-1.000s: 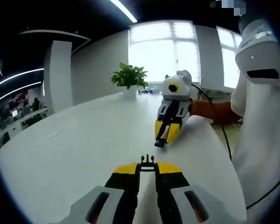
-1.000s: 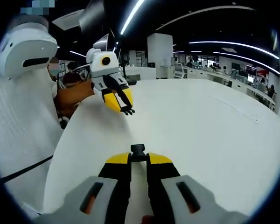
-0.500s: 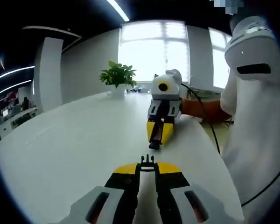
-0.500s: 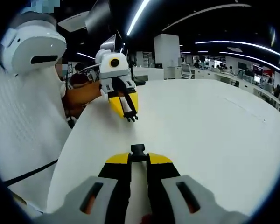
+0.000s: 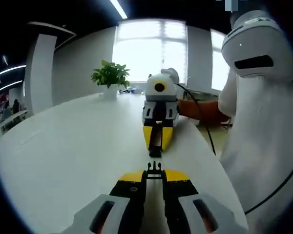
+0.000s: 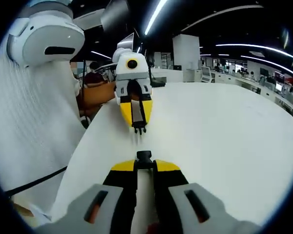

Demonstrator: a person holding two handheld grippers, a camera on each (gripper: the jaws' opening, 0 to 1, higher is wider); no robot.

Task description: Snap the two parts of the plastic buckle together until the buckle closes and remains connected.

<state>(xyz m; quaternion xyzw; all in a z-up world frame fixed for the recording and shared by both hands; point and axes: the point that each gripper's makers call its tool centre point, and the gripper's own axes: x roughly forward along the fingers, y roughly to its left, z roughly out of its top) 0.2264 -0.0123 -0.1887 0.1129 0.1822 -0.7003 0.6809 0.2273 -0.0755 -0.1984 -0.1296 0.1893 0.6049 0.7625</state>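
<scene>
left gripper [image 5: 154, 171] pronged buckle half [image 5: 154, 168] pointing forward

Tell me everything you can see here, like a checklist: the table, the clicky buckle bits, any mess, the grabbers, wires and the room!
Surface: white table, bare where it shows.
Job's things: pronged buckle half in the left gripper; socket buckle half in the right gripper. The halves face each other nose to nose, apart, not yet snapped.
Clutter: nothing seen.
Grippers: both shut on their halves, held above the table, pointing at each other.
Cables: black cable running from the right gripper toward the person; another black cord across the white clothing.
Surroundings: potted plant at the table's far end, bright windows, ceiling light strips, office desks behind.
</scene>
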